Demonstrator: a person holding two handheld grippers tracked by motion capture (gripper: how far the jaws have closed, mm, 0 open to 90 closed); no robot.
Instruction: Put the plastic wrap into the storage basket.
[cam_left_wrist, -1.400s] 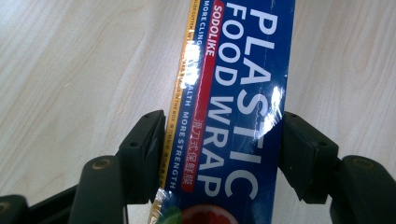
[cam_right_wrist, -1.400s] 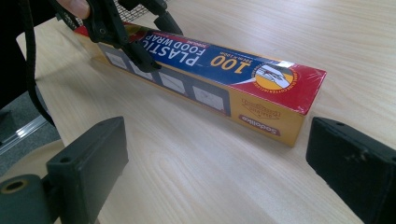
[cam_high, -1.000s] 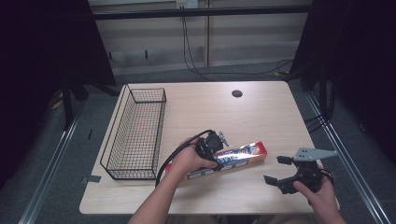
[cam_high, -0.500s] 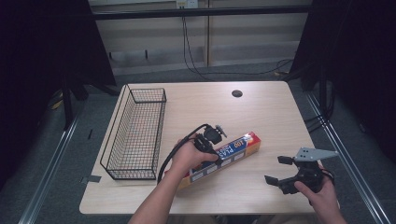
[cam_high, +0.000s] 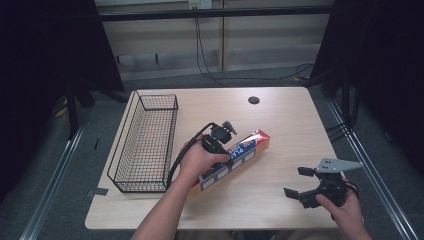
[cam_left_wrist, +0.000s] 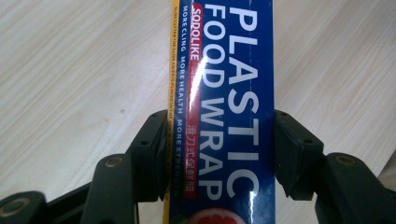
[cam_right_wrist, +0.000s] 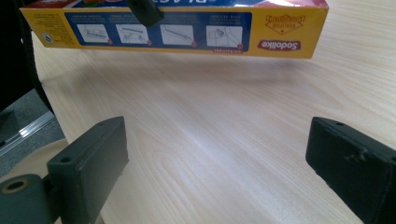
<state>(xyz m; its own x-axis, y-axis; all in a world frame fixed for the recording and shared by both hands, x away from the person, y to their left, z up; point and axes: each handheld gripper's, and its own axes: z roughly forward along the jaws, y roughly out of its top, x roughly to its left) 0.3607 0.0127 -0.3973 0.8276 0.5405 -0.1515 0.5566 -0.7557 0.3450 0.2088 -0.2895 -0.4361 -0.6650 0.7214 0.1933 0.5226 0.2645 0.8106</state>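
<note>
A long blue and yellow plastic food wrap box (cam_high: 248, 146) hangs tilted just above the wooden table (cam_high: 290, 125), its red end pointing to the far right. My left gripper (cam_high: 223, 154) is shut on its middle. In the left gripper view both black pads (cam_left_wrist: 153, 154) press the sides of the box (cam_left_wrist: 229, 70). My right gripper (cam_high: 296, 182) rests at the front right of the table, open, with nothing between its fingers. The right gripper view looks past the right gripper (cam_right_wrist: 219, 154) to the box (cam_right_wrist: 177, 32), clear of the tabletop with its shadow underneath.
A black wire basket (cam_high: 145, 145) stands at the left of the table, close to the left hand. A dark round cable hole (cam_high: 253, 100) sits near the far edge. Bare wood lies between the box and the right gripper.
The left gripper has lifted the box off the table and swung it more diagonal, drifting slightly toward the basket. The right gripper has stayed where it was.
</note>
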